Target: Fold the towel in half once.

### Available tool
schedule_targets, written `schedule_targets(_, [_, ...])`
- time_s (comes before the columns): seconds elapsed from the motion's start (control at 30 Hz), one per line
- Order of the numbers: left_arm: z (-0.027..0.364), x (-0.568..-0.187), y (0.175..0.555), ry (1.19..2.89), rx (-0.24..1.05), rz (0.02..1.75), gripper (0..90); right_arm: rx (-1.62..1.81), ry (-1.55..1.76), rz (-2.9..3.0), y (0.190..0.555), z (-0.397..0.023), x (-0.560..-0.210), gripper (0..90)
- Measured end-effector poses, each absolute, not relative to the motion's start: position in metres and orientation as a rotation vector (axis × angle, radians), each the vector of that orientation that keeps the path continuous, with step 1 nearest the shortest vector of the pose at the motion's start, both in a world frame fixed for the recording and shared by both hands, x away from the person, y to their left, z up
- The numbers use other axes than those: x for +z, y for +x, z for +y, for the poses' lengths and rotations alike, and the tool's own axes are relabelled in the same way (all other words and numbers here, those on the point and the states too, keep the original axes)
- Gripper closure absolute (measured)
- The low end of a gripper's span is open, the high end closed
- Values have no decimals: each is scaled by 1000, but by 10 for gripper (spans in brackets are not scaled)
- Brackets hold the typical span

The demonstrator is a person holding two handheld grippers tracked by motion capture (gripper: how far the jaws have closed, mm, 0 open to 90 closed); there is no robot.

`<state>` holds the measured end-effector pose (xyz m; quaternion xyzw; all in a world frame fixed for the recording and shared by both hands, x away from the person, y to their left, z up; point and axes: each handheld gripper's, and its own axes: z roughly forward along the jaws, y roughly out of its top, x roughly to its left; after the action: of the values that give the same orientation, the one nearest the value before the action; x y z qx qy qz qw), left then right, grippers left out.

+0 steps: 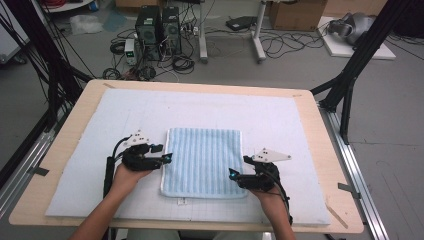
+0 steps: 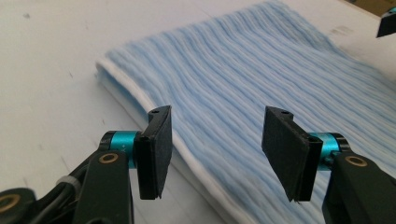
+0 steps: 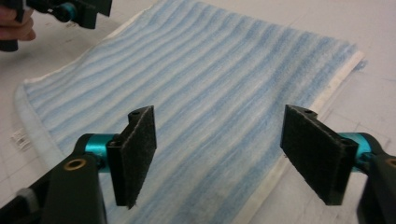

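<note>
A folded blue-and-white striped towel (image 1: 204, 161) lies flat in the middle of the white mat. My left gripper (image 1: 168, 158) hovers at the towel's left edge, open, with nothing between its pads; in the left gripper view the towel (image 2: 261, 88) runs away under the gripper (image 2: 217, 149). My right gripper (image 1: 232, 174) sits at the towel's lower right edge, also open and empty. In the right gripper view the towel (image 3: 201, 93) spreads out beyond the gripper (image 3: 219, 158), and the left gripper (image 3: 74, 9) shows at the top left.
The white mat (image 1: 300, 130) covers most of the wooden table (image 1: 65, 150). A small white label (image 1: 181, 201) pokes out at the towel's near edge. Black frame posts, computers and cables stand on the floor beyond the table.
</note>
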<state>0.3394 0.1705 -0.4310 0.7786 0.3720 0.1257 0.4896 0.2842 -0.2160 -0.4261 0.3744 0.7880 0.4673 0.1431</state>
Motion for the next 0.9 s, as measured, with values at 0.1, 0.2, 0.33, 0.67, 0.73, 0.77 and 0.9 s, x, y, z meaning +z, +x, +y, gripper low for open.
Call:
schedule_targets(0.1, [163, -428, 356, 1892, 313, 865, 503, 1315, 1083, 2273, 292, -216, -427, 207])
schedule_targets(0.2, [158, -427, 372, 1853, 293, 874, 576, 1319, 1090, 2262, 299, -218, -427, 208])
schedule_targets(0.33, [150, -432, 392, 1864, 285, 909, 616, 1307, 1094, 2267, 305, -220, -428, 209])
schedule_targets(0.67, [145, -451, 411, 1966, 367, 1019, 636, 1312, 1109, 2307, 319, -220, -432, 356])
schedule_targets(0.73, [144, -450, 410, 1976, 371, 1015, 635, 1301, 1111, 2309, 322, -218, -432, 361])
schedule_targets(0.77, [144, -450, 410, 1977, 371, 1013, 633, 1297, 1113, 2308, 324, -218, -432, 364])
schedule_targets(0.9, [146, -449, 410, 1931, 330, 1044, 525, 1266, 1111, 2302, 339, -214, -429, 422])
